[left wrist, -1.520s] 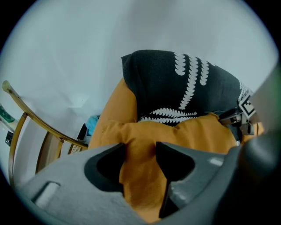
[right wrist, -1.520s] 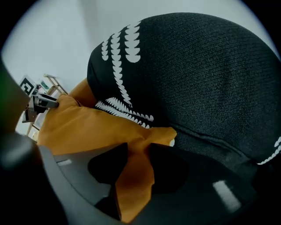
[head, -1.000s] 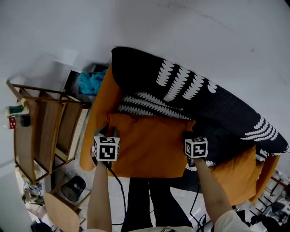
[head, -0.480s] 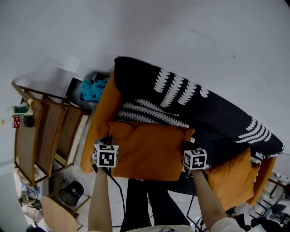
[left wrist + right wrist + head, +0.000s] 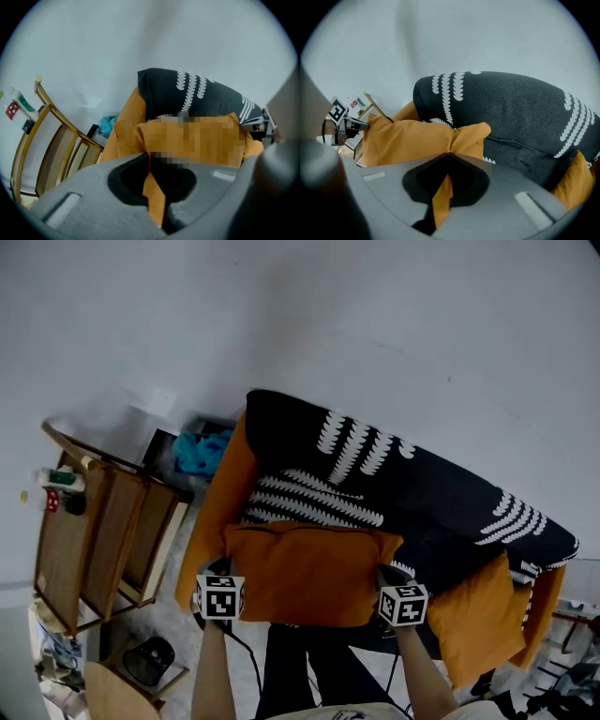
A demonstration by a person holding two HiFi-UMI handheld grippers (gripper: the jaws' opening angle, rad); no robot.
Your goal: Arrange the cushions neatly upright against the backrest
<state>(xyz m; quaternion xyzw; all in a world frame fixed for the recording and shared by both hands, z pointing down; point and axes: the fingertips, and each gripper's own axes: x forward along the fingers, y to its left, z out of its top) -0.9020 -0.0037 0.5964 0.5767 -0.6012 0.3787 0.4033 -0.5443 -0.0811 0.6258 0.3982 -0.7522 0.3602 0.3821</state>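
Note:
An orange cushion (image 5: 309,573) hangs above the front of the sofa, held by its two near corners. My left gripper (image 5: 223,570) pinches the left corner; its jaws have just been closing, and a fold of orange fabric (image 5: 154,201) sits between them. My right gripper (image 5: 386,573) is shut on the right corner, with a strip of orange fabric (image 5: 440,199) running between its jaws. The black backrest (image 5: 394,465) with white leaf print lies beyond the cushion. A second orange cushion (image 5: 478,615) lies at the sofa's right end.
The sofa's orange left arm (image 5: 220,493) borders a wooden slatted rack (image 5: 103,531). A teal cloth (image 5: 197,451) lies behind it by the white wall. A dark object (image 5: 150,652) sits on the floor. The person's legs (image 5: 309,662) stand in front of the sofa.
Both grippers have risen with the orange cushion, lifting it off the seat and toward me. More of the leaf-printed seat shows behind it.

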